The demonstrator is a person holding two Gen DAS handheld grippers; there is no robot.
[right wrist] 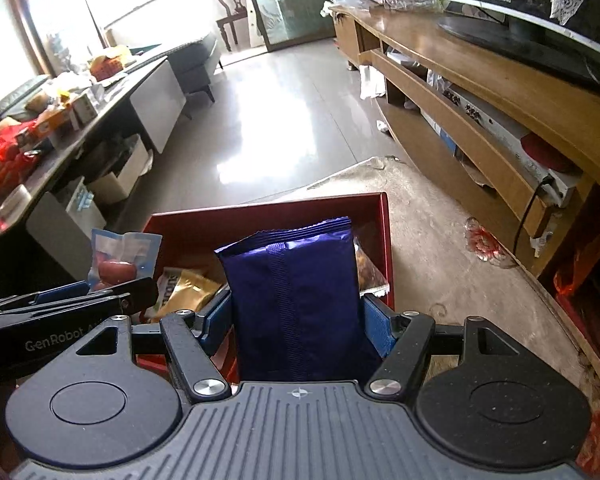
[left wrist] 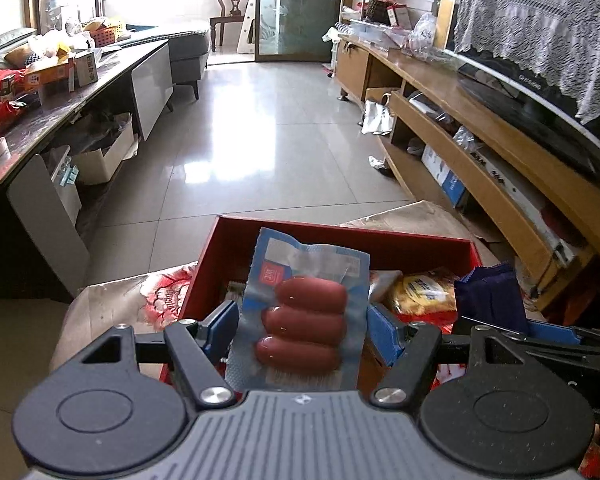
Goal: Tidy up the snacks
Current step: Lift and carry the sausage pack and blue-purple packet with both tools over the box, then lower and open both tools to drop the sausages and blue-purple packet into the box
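Left gripper (left wrist: pixel 302 326) jaws clenched on one sausage pack (left wrist: pixel 306 312) holding three sausages, right gripper (right wrist: pixel 298 320) jaws clenched on one purple packet (right wrist: pixel 296 300), both held above one red box (right wrist: pixel 260 216), one yellow bag (left wrist: pixel 424 290) inside it.

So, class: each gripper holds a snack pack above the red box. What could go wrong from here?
1. The left gripper pinches the sausage pack low, so its limp top could flop or slip.
2. The purple packet in the right gripper is tall; the red box already looks full, so it may not settle.
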